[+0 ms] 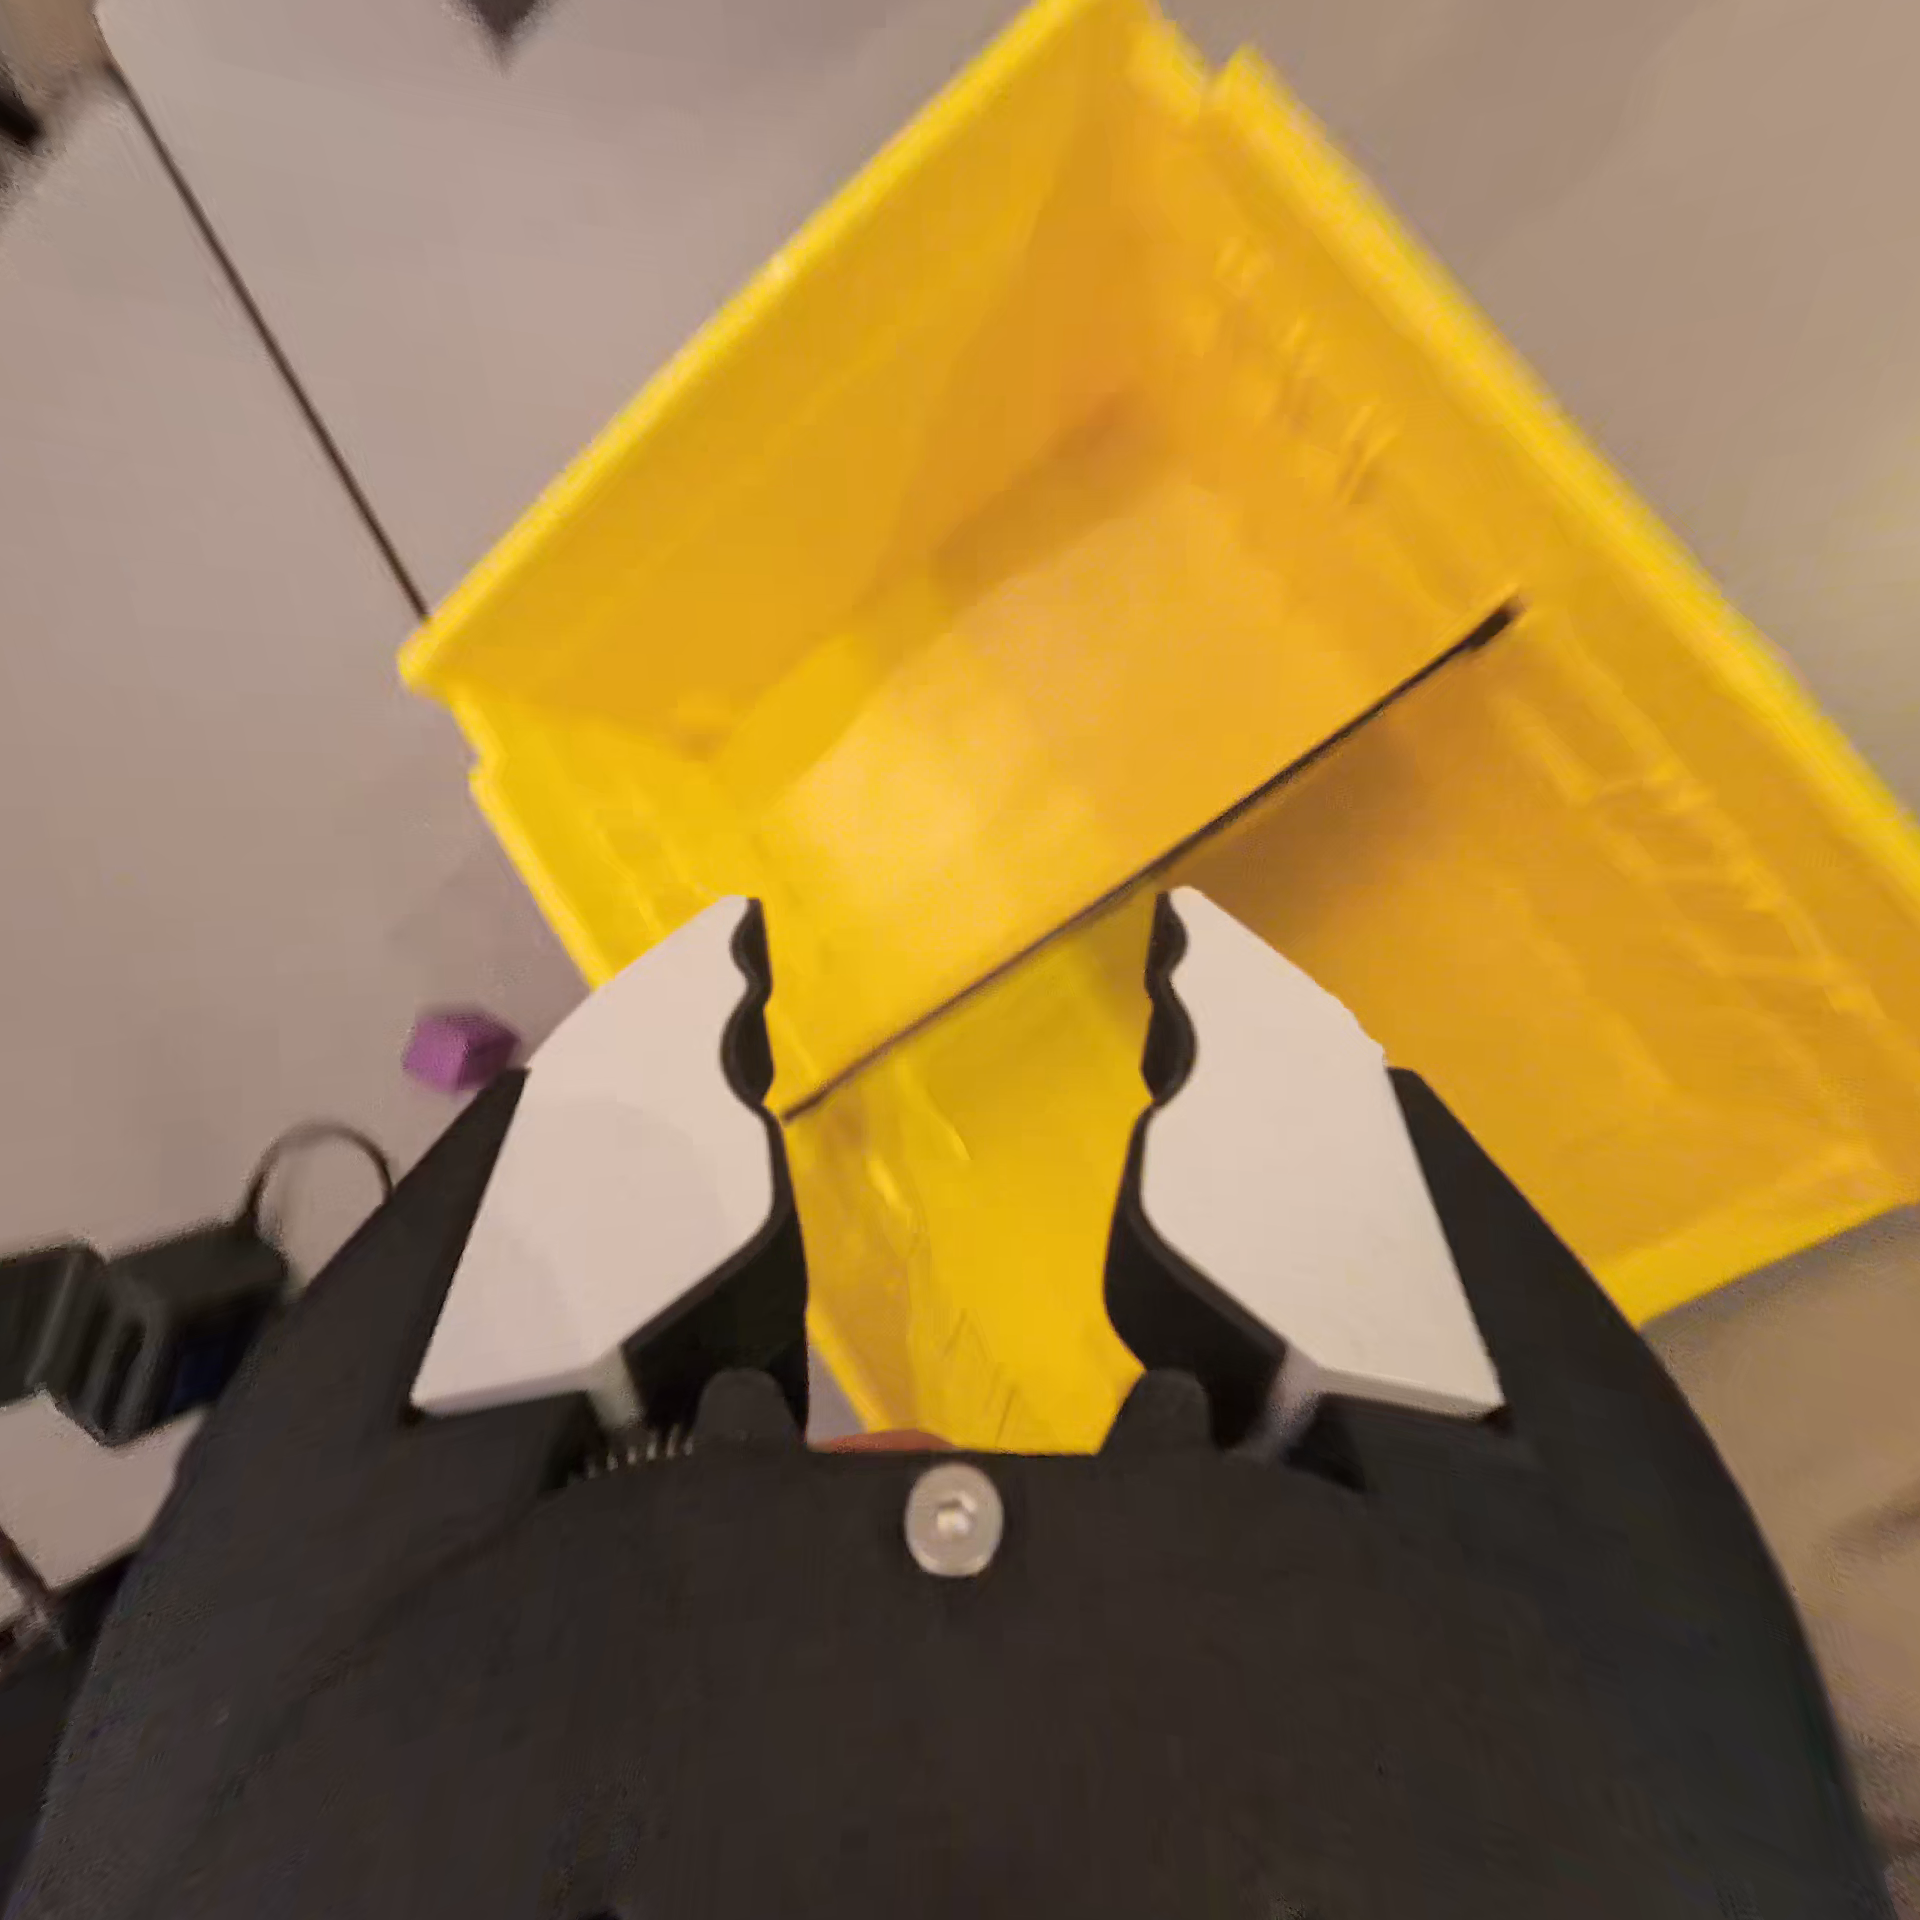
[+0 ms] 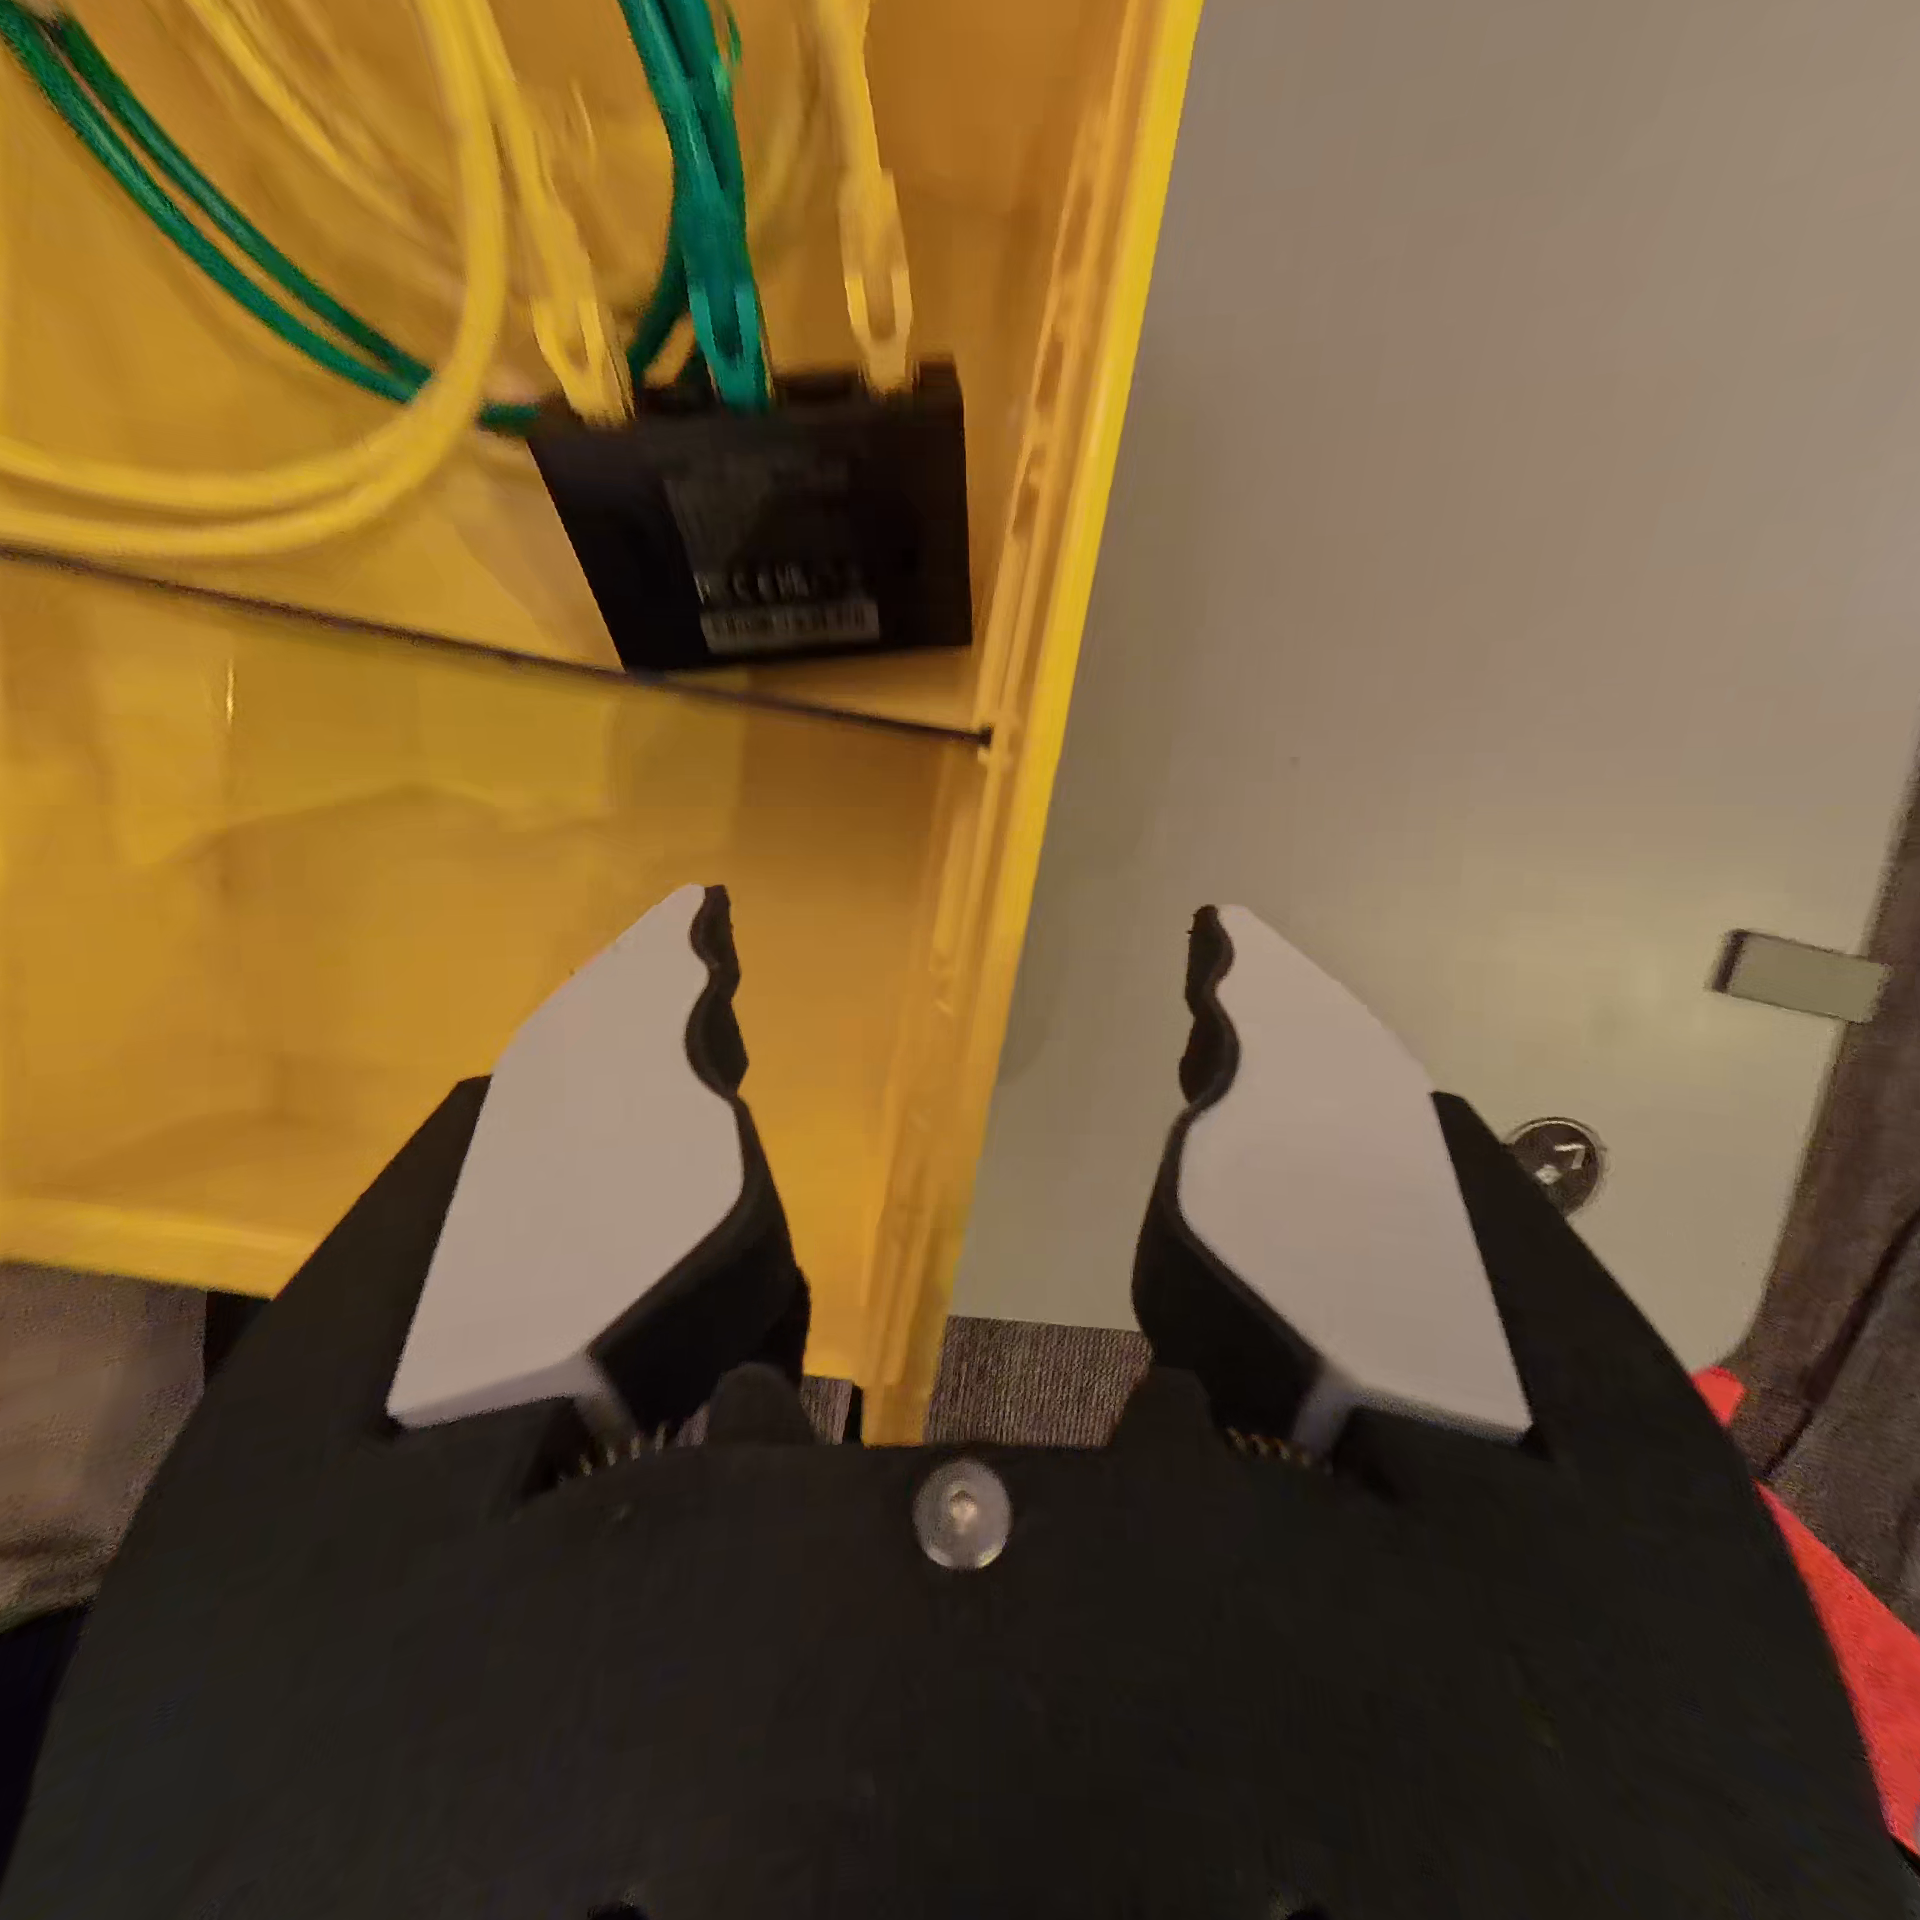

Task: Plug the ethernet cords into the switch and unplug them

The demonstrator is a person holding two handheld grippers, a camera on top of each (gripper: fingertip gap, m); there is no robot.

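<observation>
two yellow bins (image 1: 1039,582) on pale table (image 1: 208,623), grey carpet (image 2: 1039,1371) below.

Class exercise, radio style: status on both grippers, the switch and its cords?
Left hand-held gripper open, empty. Right hand-held gripper open, empty. Yellow cords and green cords meet the switch in the yellow bin. Path clear.

The left hand-held gripper (image 1: 958,914) hovers, jaws parted and empty, over a yellow bin (image 1: 1091,582) on the pale worktop (image 1: 260,675). A thin dark divider (image 1: 1247,790) crosses the bin; a small purple block (image 1: 457,1049) lies left of it.
</observation>
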